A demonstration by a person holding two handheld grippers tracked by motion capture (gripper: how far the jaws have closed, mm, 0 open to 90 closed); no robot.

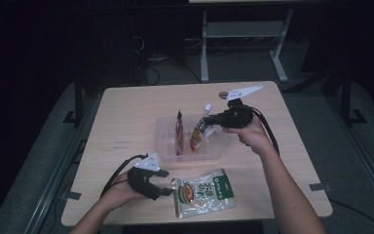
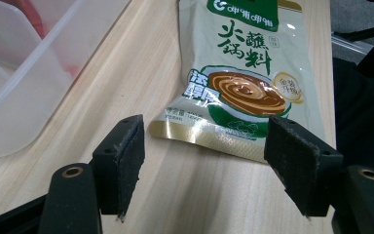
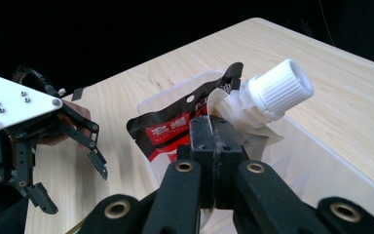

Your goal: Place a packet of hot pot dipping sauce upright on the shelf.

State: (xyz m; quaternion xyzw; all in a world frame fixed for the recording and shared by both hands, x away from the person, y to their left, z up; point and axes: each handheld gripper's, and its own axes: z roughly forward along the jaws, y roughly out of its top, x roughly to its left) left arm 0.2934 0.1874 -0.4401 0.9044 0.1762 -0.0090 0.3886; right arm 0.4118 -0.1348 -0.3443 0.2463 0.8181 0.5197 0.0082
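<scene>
— Spout pouch [image 1: 200, 127] first: where?
— Hanging over the clear plastic tray [image 1: 164, 141] at mid-table, white cap [image 3: 281, 88] uppermost, body slanting down into the tray. Clamped near the spout by the right gripper [image 3: 213, 127], jaws fully shut on the pouch's top edge, pads pressed flat against each other with the film between.
— Same seen from above?
— Yes. Right gripper [image 1: 213, 119] reaching in from the tray's right side, held level by a hand behind it, grey plate on top.
— Anything else in the tray?
— A second red and black pouch [image 1: 179, 132], standing upright left of the held one, just beside it. Touching or not, cannot tell.
— And the green sachet?
— Green and cream sachet [image 1: 203, 192] lying flat on the wooden table [image 1: 126, 112], near the front edge, just in front of the tray. Printed with a brown swirl of sauce and green characters.
— Left gripper?
— Left gripper [image 1: 164, 183] at the sachet's left end, low over the table. Open: jaws spread wide, nothing gripped. In its own view, left gripper [image 2: 204, 161] with the sachet [image 2: 243, 73] lying just beyond the pads, its gold bottom edge nearest, bare wood in the gap. Tray wall [image 2: 24, 87] off to that view's left.
— Grippers close together?
— No, well apart, tray between them.
</scene>
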